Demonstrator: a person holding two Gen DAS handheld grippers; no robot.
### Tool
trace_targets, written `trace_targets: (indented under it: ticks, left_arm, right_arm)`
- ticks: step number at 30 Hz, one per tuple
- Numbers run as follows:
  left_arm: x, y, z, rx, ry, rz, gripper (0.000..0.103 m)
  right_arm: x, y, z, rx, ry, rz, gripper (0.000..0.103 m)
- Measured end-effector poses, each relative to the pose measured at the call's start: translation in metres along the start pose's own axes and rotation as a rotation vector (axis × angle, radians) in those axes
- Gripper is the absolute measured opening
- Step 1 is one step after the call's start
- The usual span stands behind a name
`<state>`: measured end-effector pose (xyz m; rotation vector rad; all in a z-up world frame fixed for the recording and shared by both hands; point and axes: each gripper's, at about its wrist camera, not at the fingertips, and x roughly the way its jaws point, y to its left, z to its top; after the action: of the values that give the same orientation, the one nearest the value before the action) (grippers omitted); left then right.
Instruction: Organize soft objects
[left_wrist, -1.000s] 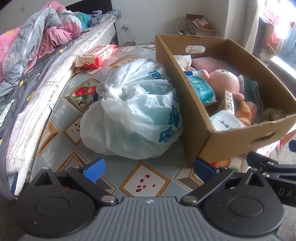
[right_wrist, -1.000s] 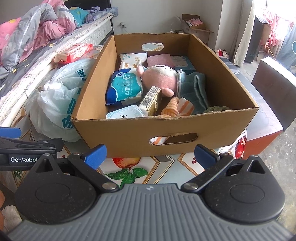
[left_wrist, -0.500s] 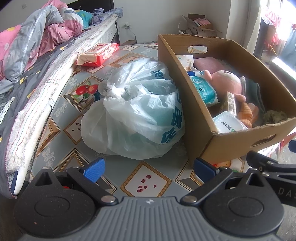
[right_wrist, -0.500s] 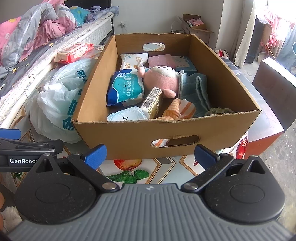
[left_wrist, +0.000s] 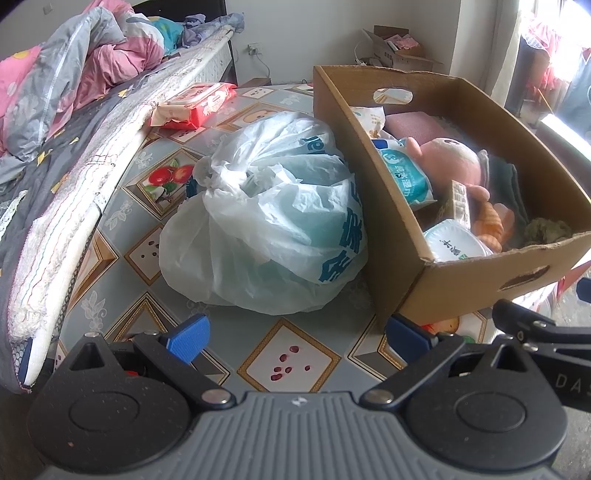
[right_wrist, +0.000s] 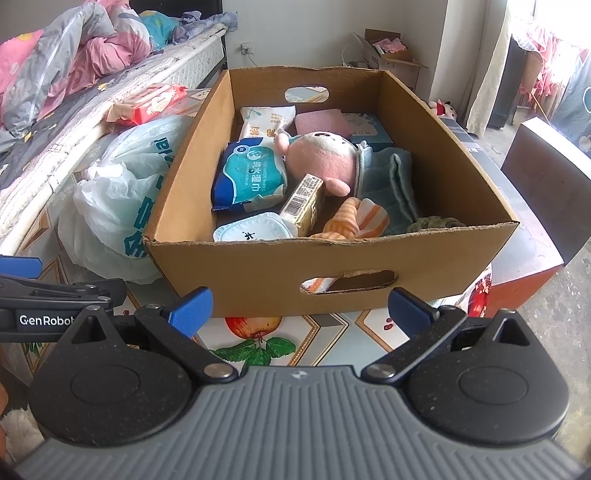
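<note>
A cardboard box (right_wrist: 369, 254) stands on a patterned table and also shows in the left wrist view (left_wrist: 476, 280). It holds a pink plush doll (right_wrist: 325, 162), a teal towel (right_wrist: 391, 188), an orange striped cloth (right_wrist: 354, 221), blue wet-wipe packs (right_wrist: 251, 177), a pink cloth (right_wrist: 321, 123) and a small carton (right_wrist: 303, 206). A tied white plastic bag (left_wrist: 273, 221) lies left of the box. My left gripper (left_wrist: 295, 338) is open and empty in front of the bag. My right gripper (right_wrist: 299, 314) is open and empty in front of the box.
A red wipes pack (left_wrist: 195, 105) lies at the table's far left by the bed (left_wrist: 55, 155), with its pink and grey quilt (left_wrist: 66, 74). A dark cabinet (right_wrist: 550, 184) stands right of the table. Another cardboard box (right_wrist: 388, 51) sits against the back wall.
Both grippers have drawn back and risen slightly, so the box and bag look a little farther. Nothing was taken hold of or moved.
</note>
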<state>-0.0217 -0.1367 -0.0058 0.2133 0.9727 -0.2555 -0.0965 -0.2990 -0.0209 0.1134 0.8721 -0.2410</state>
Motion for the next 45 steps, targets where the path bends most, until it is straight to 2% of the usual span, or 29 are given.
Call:
trace_targets:
  ticks: [45]
  left_arm:
    - [0.0036, 0.0025, -0.0023, -0.009, 0.009, -0.001, 0.102]
  right_arm:
    - [0.0008, 0.0012, 0.0000, -0.001, 0.001, -0.001, 0.102]
